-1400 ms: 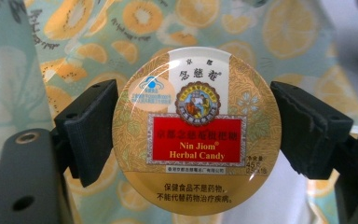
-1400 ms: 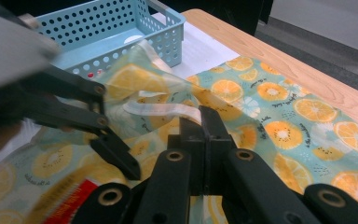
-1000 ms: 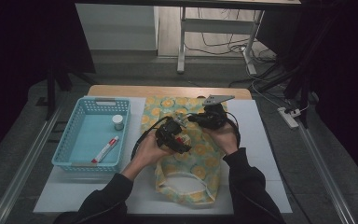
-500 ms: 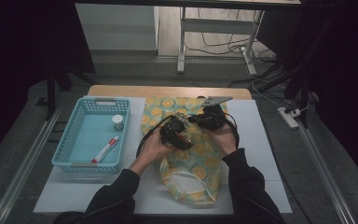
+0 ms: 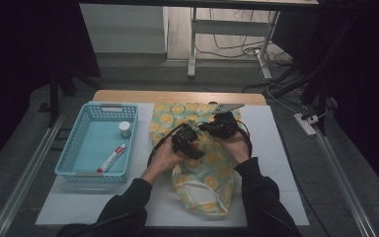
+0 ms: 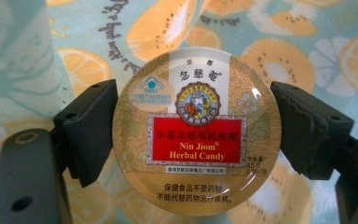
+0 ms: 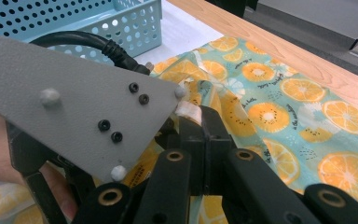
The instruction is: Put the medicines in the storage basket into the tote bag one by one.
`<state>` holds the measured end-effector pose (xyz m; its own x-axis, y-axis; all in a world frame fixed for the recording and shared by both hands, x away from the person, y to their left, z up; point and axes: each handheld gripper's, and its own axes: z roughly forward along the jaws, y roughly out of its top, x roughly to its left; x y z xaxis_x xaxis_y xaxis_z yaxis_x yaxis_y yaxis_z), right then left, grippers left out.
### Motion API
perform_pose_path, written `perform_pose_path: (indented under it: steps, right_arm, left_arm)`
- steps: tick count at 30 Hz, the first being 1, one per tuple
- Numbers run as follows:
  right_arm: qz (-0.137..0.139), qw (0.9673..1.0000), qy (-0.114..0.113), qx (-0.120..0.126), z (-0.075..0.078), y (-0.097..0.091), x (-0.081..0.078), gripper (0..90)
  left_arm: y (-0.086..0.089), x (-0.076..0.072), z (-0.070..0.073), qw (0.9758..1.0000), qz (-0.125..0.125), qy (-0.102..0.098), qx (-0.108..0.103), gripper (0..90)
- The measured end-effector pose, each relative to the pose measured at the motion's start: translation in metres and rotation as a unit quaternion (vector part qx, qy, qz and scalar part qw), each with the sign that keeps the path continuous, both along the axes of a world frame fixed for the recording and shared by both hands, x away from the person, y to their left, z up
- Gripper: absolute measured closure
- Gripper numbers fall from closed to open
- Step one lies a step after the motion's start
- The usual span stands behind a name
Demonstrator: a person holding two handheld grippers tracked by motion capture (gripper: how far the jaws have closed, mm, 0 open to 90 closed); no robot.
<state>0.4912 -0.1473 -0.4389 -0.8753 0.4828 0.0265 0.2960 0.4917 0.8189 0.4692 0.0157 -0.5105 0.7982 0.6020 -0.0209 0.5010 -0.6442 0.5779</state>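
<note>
Two tongs at work, both mine. Left gripper [image 6: 193, 135] is clamped across a round candy tin [image 6: 196, 133], one pad on each side of its rim, lid facing the camera. Right gripper [image 7: 204, 122] has its jaws pressed together on a fold of the fruit-print cloth bag [image 7: 303, 107], pinching the edge up. Tin hangs just above the bag, mid-table.

Handling, as I judge it: tin is stiff, light, glossy, so it could slip or twist; the grip across the widest part looks best. Bag is soft and limp, so I hold it by the hem.

Tin looks gold with a red label band, pale top panel, printed text. Blue basket [image 5: 74, 158] sits on the left.
</note>
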Motion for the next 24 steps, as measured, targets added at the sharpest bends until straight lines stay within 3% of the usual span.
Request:
perform_pose_path:
  steps: [2, 7, 12, 20, 24]
  right_arm:
    - [-0.001, 1.0, 0.0, -0.001, 0.0, -0.001, 0.0, 89.3]
    - [-0.002, 1.0, -0.002, 0.004, 0.001, -0.002, 0.001, 89.3]
    - [-0.001, 1.0, -0.004, 0.007, 0.002, -0.003, 0.0, 89.4]
    - [0.0, 1.0, -0.002, 0.006, 0.002, -0.002, 0.0, 89.4]
    - [0.0, 1.0, -0.002, 0.005, 0.003, -0.002, 0.0, 89.3]
  left_arm:
    - [-0.001, 0.0, 0.0, 1.0, 0.002, -0.002, 0.0, 19.1]
    - [0.001, -0.003, 0.005, 0.9996, -0.006, 0.009, -0.028, 15.1]
    - [0.005, -0.009, 0.014, 0.9991, -0.009, 0.014, -0.039, 12.8]
    - [0.016, -0.019, 0.021, 0.9958, -0.019, 0.032, -0.084, 5.6]
    - [0.021, -0.026, 0.027, 0.995, -0.027, 0.028, -0.092, 3.7]
